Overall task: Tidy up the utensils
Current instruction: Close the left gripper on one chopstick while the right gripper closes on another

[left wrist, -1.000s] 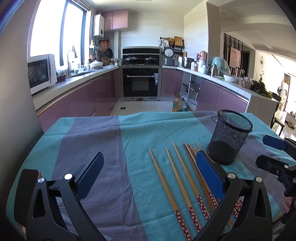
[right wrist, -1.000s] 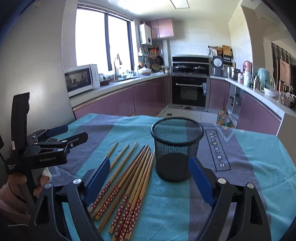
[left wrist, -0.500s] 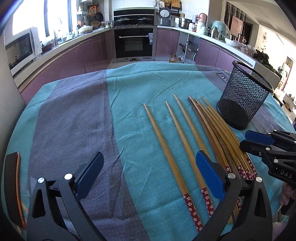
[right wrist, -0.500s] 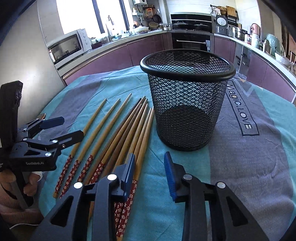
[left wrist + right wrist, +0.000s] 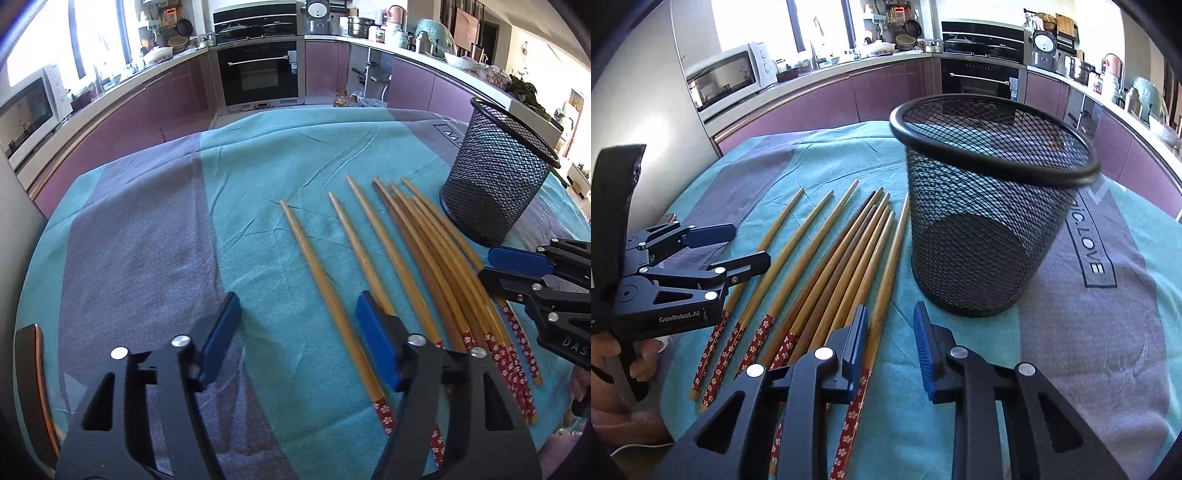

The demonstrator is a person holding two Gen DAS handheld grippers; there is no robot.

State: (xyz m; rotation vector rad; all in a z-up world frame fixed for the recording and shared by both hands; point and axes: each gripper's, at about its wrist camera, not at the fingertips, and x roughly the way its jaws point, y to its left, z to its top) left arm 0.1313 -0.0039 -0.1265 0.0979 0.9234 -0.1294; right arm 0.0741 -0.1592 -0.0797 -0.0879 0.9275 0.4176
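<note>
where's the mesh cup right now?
The mesh cup stands upright on the tablecloth, right of the chopsticks, just ahead of the right gripper; in the left wrist view it sits far right.

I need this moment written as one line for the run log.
left claw: open, over leftmost chopstick | right claw: open, empty, near rightmost chopstick | mesh cup: upright, empty

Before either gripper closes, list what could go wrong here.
1. The chopsticks lie bunched, some touching, so the right gripper, open over the rightmost one, may pinch or drag a neighbour.
2. The mesh cup stands close beside the bundle; a sideways swing could knock it over.
3. The left gripper is open over the leftmost chopsticks, near the right one; the two could collide.
</note>
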